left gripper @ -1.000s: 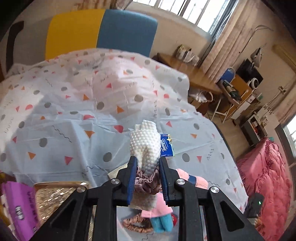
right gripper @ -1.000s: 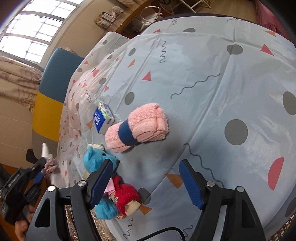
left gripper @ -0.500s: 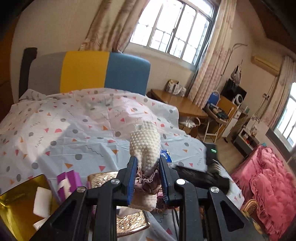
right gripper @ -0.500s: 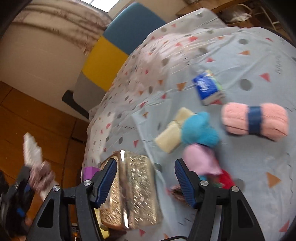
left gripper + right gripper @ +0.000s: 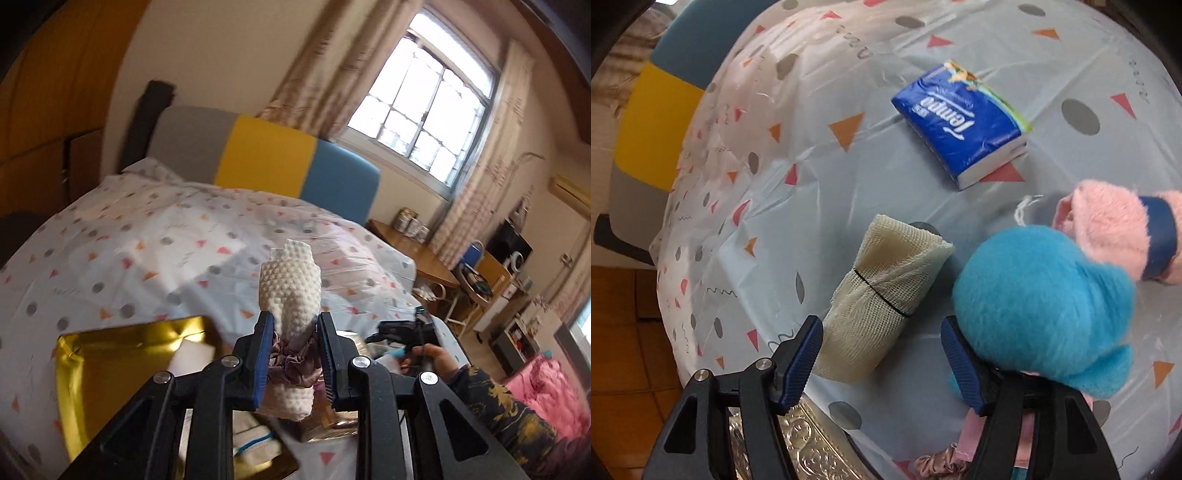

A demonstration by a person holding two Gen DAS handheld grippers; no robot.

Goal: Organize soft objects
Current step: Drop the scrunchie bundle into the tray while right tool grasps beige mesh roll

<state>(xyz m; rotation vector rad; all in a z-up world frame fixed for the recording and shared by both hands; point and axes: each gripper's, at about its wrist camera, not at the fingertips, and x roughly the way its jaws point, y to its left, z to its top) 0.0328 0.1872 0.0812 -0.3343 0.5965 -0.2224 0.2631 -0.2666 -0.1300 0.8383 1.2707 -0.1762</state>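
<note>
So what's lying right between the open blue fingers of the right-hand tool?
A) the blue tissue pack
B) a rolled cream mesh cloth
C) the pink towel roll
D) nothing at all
B: the rolled cream mesh cloth lies on the bedspread between the open right gripper fingers.

You have two grippers: the left gripper (image 5: 294, 341) and the right gripper (image 5: 882, 354). On the bed sheet (image 5: 849, 184) you can count one tissue pack (image 5: 962, 122), one gauze roll (image 5: 886, 291), one blue plush (image 5: 1041, 302) and one pink roll (image 5: 1123, 230). One white roll (image 5: 290, 291), one gold box (image 5: 107, 373), possibly one scrunchie (image 5: 940, 463).
</note>
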